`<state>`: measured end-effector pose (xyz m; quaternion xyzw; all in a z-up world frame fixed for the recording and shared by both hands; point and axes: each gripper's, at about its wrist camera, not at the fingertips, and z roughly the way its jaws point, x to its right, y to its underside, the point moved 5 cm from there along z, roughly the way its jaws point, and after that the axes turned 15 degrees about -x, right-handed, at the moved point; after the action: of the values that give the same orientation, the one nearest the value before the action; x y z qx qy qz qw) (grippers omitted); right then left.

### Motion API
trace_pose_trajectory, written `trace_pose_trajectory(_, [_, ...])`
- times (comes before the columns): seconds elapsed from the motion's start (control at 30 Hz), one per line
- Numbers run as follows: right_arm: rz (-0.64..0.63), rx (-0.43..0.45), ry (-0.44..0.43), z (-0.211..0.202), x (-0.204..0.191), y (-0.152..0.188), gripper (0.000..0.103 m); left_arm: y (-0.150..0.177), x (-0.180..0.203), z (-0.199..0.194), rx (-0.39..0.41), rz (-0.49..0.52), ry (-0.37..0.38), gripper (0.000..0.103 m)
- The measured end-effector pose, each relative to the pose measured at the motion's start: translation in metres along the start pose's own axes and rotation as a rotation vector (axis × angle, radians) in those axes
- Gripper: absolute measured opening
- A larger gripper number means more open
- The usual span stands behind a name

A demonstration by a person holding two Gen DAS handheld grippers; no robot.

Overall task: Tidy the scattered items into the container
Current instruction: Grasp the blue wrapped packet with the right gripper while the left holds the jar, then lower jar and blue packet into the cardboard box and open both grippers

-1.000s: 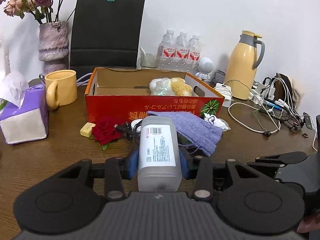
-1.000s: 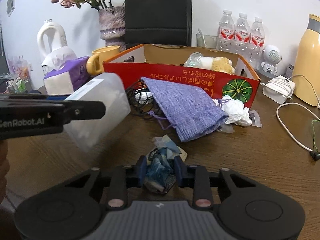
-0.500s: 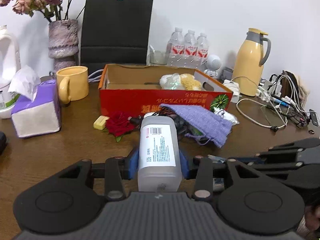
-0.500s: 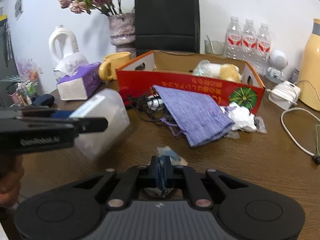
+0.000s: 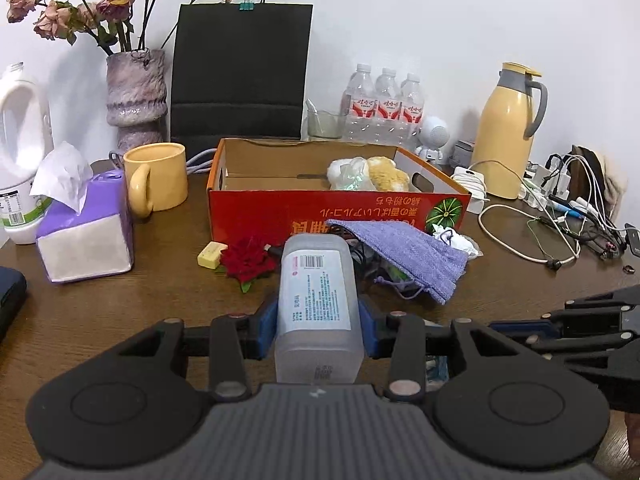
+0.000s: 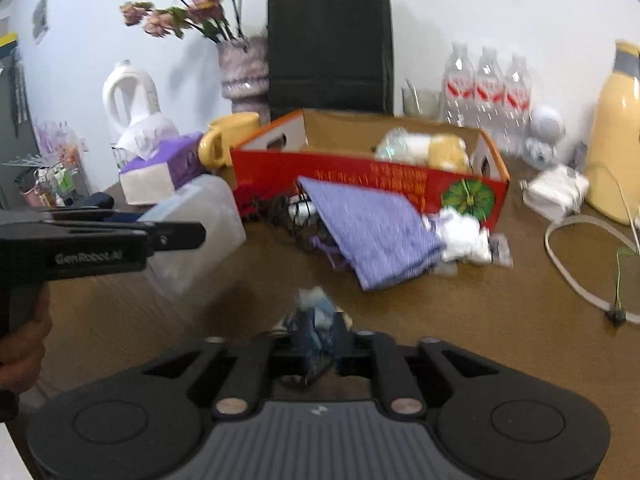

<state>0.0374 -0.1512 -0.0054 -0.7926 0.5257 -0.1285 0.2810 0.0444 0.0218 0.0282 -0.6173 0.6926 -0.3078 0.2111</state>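
In the left wrist view, your left gripper (image 5: 319,330) is clamped on a translucent rectangular plastic bottle with a white barcode label (image 5: 318,312), held above the brown wooden table (image 5: 120,312). At twelve o'clock from it stands the red cardboard box with an open top (image 5: 280,208), the container, which already holds a bundle of white and yellow soft items in clear wrap (image 5: 366,174). Still outside, just in front of the box, lie a small yellow block (image 5: 211,255) at eleven o'clock, a red fabric rose (image 5: 248,260) beside it, a lilac woven drawstring pouch (image 5: 404,252) at one o'clock, and crumpled white wrapping (image 5: 460,240) beyond the pouch. In the right wrist view, which is blurred, your right gripper (image 6: 320,350) has its jaws pressed on a crumpled blue-and-white wrapper (image 6: 316,320), though they have just eased open a little around it. The held bottle shows at ten o'clock, the box at twelve. You are early on, I judge: one bundle in, two items in hand to deliver, and several pieces plus a tangle of dark cable left.
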Motion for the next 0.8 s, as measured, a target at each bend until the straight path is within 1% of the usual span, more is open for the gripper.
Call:
trace_pose_trajectory(0.03, [0.029, -0.001, -0.028, 0.001, 0.001, 0.001, 0.04, 0.001, -0.001, 0.0, 0.002, -0.006, -0.007, 0.042])
trace_pose_trajectory(0.07, [0.053, -0.004, -0.051, 0.004, 0.002, 0.002, 0.054, 0.002, -0.003, -0.001, 0.004, -0.013, -0.015, 0.042])
trace_pose_trajectory(0.1, [0.072, -0.008, -0.057, 0.007, 0.002, 0.001, 0.056, 0.003, -0.005, -0.002, 0.006, -0.02, -0.019, 0.042])
trace_pose_trajectory(0.13, [0.089, -0.013, -0.046, 0.012, 0.0, 0.0, 0.055, 0.003, -0.006, -0.002, 0.007, -0.029, -0.019, 0.042])
trace_pose_trajectory(0.23, [0.076, -0.019, -0.006, 0.025, -0.009, -0.004, 0.055, 0.005, -0.008, -0.004, 0.007, -0.033, -0.018, 0.042])
trace_pose_trajectory(0.3, [0.047, -0.029, 0.045, 0.035, -0.016, -0.006, 0.053, 0.006, -0.007, -0.004, 0.007, -0.027, -0.023, 0.042])
trace_pose_trajectory(0.37, [0.008, -0.03, 0.117, 0.041, -0.021, -0.005, 0.047, 0.005, -0.006, -0.006, 0.011, -0.019, -0.032, 0.042])
trace_pose_trajectory(0.4, [-0.007, -0.032, 0.137, 0.043, -0.021, -0.004, 0.044, 0.005, -0.006, -0.007, 0.016, -0.016, -0.036, 0.042])
trace_pose_trajectory(0.47, [-0.016, -0.032, 0.112, 0.043, -0.021, -0.003, 0.03, 0.004, -0.007, -0.01, 0.025, -0.016, -0.039, 0.042])
trace_pose_trajectory(0.53, [-0.019, -0.038, 0.088, 0.041, -0.02, -0.004, 0.019, 0.003, -0.007, -0.011, 0.025, -0.021, -0.04, 0.042])
trace_pose_trajectory(0.57, [-0.013, -0.041, 0.079, 0.041, -0.019, -0.004, 0.016, 0.003, -0.007, -0.011, 0.028, -0.023, -0.039, 0.042])
trace_pose_trajectory(0.63, [-0.018, -0.045, 0.067, 0.039, -0.018, -0.003, 0.012, 0.002, -0.006, -0.013, 0.035, -0.026, -0.036, 0.042])
trace_pose_trajectory(0.7, [-0.013, -0.033, 0.052, 0.033, -0.018, -0.001, 0.012, 0.0, -0.003, -0.015, 0.046, -0.026, -0.03, 0.042])
trace_pose_trajectory(0.8, [-0.018, 0.034, 0.032, 0.008, -0.018, -0.006, 0.012, -0.005, 0.002, -0.022, 0.074, -0.011, -0.027, 0.042])
